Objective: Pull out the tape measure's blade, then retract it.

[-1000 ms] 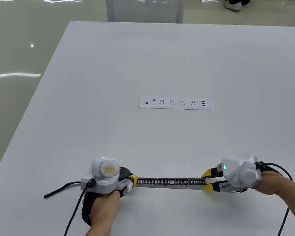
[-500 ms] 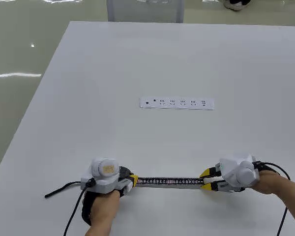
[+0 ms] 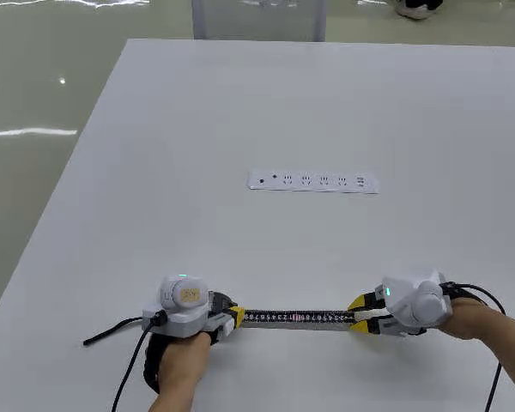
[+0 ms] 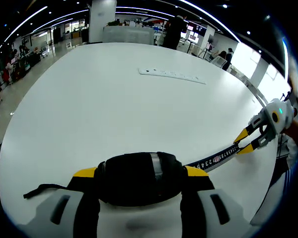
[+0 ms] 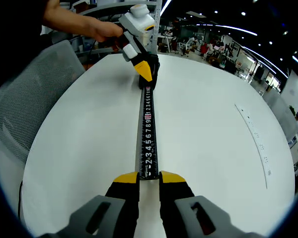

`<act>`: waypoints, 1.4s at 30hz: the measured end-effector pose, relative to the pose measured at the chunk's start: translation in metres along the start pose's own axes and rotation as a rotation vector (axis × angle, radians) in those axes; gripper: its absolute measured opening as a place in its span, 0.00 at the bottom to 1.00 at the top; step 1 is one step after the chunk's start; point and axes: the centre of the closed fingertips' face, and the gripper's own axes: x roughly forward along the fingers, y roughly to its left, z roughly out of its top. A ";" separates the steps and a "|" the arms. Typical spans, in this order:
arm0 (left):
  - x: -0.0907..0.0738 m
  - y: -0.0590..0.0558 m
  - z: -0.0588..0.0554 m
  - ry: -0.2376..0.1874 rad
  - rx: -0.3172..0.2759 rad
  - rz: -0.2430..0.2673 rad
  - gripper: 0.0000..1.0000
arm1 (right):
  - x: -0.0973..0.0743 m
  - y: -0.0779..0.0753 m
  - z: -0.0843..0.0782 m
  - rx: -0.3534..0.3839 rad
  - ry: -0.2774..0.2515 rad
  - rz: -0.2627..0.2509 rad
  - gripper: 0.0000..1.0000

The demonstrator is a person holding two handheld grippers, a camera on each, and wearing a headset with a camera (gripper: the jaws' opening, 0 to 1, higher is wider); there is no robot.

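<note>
The black tape measure case (image 4: 139,191) sits between the yellow-tipped jaws of my left gripper (image 4: 140,172), which is shut on it. In the head view my left gripper (image 3: 232,318) rests near the table's front edge. The numbered blade (image 3: 296,317) runs flat over the table to my right gripper (image 3: 359,315). In the right gripper view the blade (image 5: 148,134) stretches away from me, and my right gripper (image 5: 149,177) is shut on its end. The left gripper (image 5: 145,67) stands at the blade's far end.
A white power strip (image 3: 313,181) lies flat at mid-table, well beyond the blade. The white table (image 3: 240,112) is broad and bare around it. A grey mesh chair (image 5: 30,109) stands beside the table. Cables trail from both grippers at the front edge.
My right gripper has edged a little toward the left one with the blade end, so the exposed blade is slightly shorter. The left gripper has stayed put.
</note>
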 end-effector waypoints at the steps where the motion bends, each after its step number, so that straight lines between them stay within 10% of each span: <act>1: 0.000 0.000 0.000 0.000 0.002 0.000 0.62 | 0.001 -0.001 0.001 -0.001 -0.001 -0.001 0.14; 42: 0.004 0.000 0.002 0.000 -0.005 -0.034 0.62 | 0.014 -0.002 0.024 -0.017 -0.029 0.012 0.14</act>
